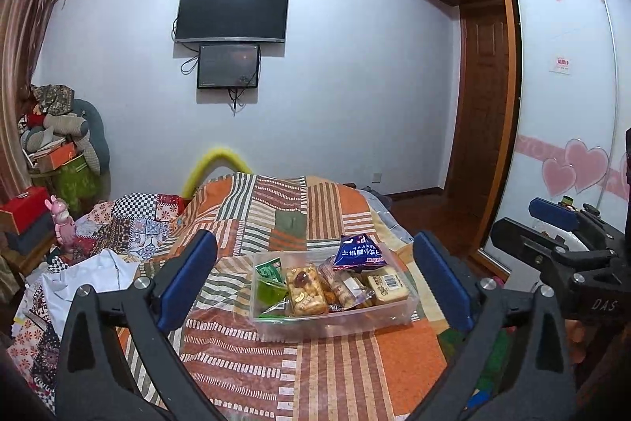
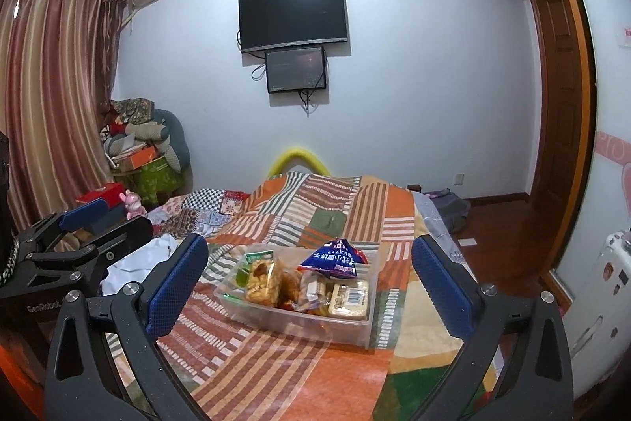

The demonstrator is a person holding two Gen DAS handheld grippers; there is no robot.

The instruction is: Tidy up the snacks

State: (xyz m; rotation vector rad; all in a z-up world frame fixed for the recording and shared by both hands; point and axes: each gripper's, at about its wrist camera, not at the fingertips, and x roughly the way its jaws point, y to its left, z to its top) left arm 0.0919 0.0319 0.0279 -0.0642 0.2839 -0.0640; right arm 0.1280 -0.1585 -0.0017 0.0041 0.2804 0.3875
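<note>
- The left gripper (image 1: 315, 287) hangs above the bed with its jaws spread wide and nothing between them; the clear plastic box (image 1: 335, 322) sits framed in the gap, well ahead of the blue pads (image 1: 189, 283).
- The right gripper (image 2: 311, 287) is the same story: jaws wide, empty, hovering short of the box (image 2: 292, 318).
- Inside the box the snacks are already gathered: a green packet (image 1: 269, 269), a nut bar (image 1: 305, 289), a wrapped biscuit pack (image 1: 347, 287), a beige cake pack (image 1: 388, 287), and a blue bag (image 1: 361, 253) perched on top.
- Judging by that, the sorting looks close to finished, since no loose snack shows on the patchwork bedspread (image 1: 315, 373) around the box. What may remain is tidying the blue bag, which rides high above the rim.
- The left wrist view catches the right gripper (image 1: 560, 235) off to the side, plus a wardrobe door with pink hearts (image 1: 575, 168).
- The right wrist view instead shows the left gripper (image 2: 79, 235), striped curtains (image 2: 51, 85), and the box's far-side contents from a different angle.
</note>
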